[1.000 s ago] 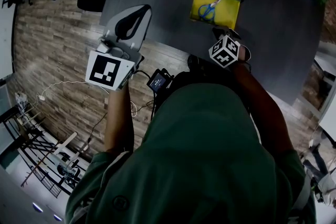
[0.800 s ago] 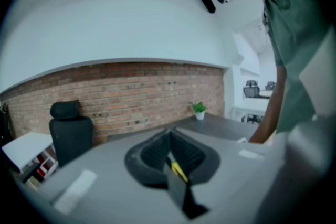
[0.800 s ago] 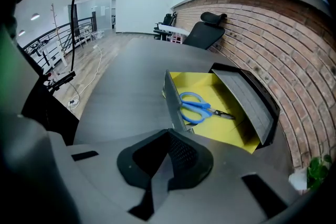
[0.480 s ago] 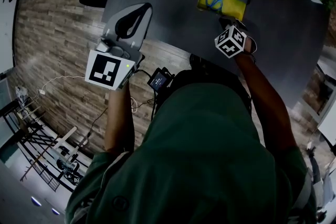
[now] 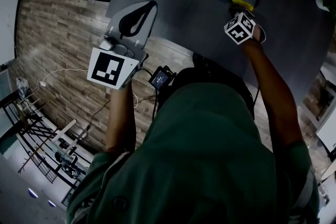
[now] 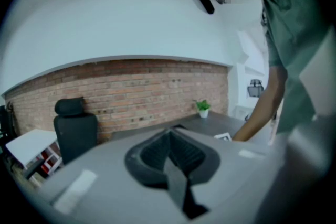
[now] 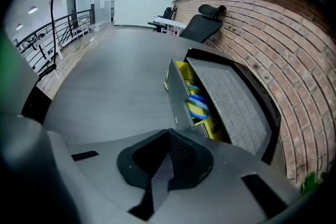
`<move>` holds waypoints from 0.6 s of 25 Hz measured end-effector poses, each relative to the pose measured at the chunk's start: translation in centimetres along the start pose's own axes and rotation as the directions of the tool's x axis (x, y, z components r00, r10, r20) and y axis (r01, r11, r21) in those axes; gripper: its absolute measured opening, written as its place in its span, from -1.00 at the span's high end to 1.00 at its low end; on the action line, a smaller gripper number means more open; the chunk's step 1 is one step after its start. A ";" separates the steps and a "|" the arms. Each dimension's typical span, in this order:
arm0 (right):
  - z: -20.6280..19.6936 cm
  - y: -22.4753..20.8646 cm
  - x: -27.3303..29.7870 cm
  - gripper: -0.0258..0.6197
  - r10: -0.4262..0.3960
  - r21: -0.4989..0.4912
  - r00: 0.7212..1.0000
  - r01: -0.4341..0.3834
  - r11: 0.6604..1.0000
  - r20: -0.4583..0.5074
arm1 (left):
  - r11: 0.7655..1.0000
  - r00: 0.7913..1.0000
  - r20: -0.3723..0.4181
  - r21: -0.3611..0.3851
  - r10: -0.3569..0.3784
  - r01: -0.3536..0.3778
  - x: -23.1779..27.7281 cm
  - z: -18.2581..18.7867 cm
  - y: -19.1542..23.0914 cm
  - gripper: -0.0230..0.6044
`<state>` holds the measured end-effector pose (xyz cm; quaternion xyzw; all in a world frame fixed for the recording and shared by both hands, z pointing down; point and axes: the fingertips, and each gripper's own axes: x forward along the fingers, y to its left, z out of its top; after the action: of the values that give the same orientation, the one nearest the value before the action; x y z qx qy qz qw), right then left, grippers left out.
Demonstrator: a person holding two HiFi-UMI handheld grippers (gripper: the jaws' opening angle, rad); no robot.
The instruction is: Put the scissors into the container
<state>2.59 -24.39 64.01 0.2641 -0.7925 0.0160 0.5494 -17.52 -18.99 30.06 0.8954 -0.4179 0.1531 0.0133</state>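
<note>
The dark grey table (image 7: 115,92) spreads out around the container (image 7: 177,92). Wood-plank floor (image 5: 58,34) lies on the near side of it, and a brick wall (image 7: 273,29) and a black chair (image 7: 202,21) stand beyond. The right gripper (image 7: 169,134), clenched on nothing, sits just short of the container. The left gripper (image 6: 169,131), also clenched and empty, is well off to the container's left. The scissors (image 7: 197,104) lie inside the container on its yellow lining. Only their blue handle loops show, and the blades are hidden behind the container's grey wall.

One scissors (image 7: 196,104), one container (image 7: 178,93), one table (image 7: 113,78)
</note>
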 end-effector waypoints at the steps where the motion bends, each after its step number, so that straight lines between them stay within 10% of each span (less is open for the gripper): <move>1: 0.2 -0.7 -0.1 0.91 -0.007 0.002 1.000 0.007 1.000 0.003 | 1.000 1.000 -0.002 -0.001 0.003 -0.003 -0.1 0.0 0.1 0.92; 15: 3.6 -3.9 -3.8 0.91 0.008 0.034 0.996 -0.011 0.999 0.094 | 1.000 0.999 0.054 0.006 -0.001 0.000 -0.5 1.1 -0.1 0.92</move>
<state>2.19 -27.34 58.25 0.2701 -0.8182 0.0198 0.5071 -17.51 -18.73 28.90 0.8993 -0.4175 0.1300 -0.0005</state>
